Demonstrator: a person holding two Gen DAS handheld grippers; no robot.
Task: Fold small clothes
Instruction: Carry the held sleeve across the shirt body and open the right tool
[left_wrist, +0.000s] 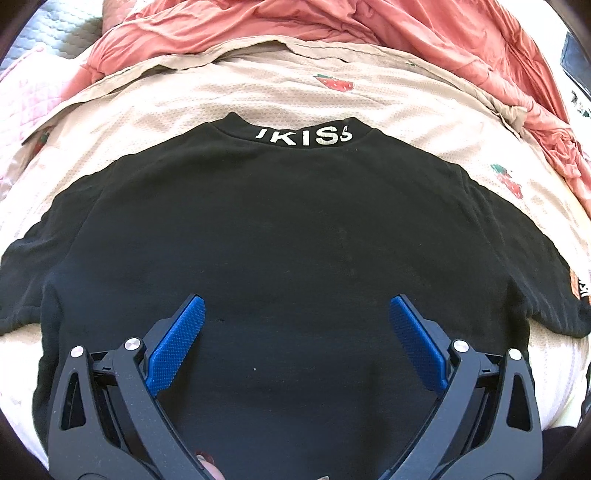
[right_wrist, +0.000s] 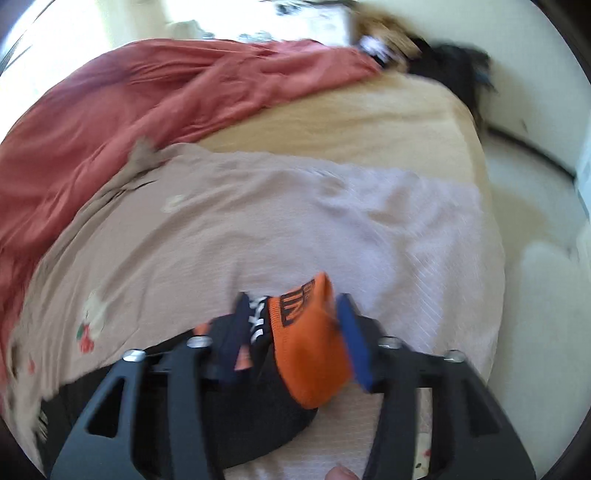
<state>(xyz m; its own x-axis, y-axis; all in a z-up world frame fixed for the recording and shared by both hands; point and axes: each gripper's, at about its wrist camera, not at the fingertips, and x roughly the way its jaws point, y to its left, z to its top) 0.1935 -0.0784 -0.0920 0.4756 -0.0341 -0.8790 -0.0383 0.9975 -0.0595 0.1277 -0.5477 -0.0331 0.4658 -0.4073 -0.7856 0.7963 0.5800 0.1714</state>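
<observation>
Blue pads (left_wrist: 177, 343) of the left hand-held gripper (left_wrist: 297, 345) stand wide apart over the lower back of a black T-shirt (left_wrist: 280, 236), with nothing between them; whether the tips touch the cloth cannot be told. A fingertip (left_wrist: 210, 470) shows at the bottom edge, between the black arms. White letters on the collar band (left_wrist: 303, 136) read "KISS", with a partial mark ahead of the K. The shirt lies flat on a beige, strawberry-printed bedspread (left_wrist: 295, 92), its collar pointing away from the camera and its long axis running from hem to collar, sleeves spread to either side. One sleeve cuff (left_wrist: 578, 291) at the right edge carries an orange patch and white lettering too small to read.

In the blurred right wrist view, the right hand-held gripper (right_wrist: 291, 332) angles downward, its jaws about half open with the orange cuff (right_wrist: 314, 339) between them — the right pad lies against the fabric, but a firm pinch cannot be confirmed. Black lettering on the orange band is smeared and unreadable. A crumpled salmon-red quilt (right_wrist: 110, 122) lies beyond the bedspread.
</observation>
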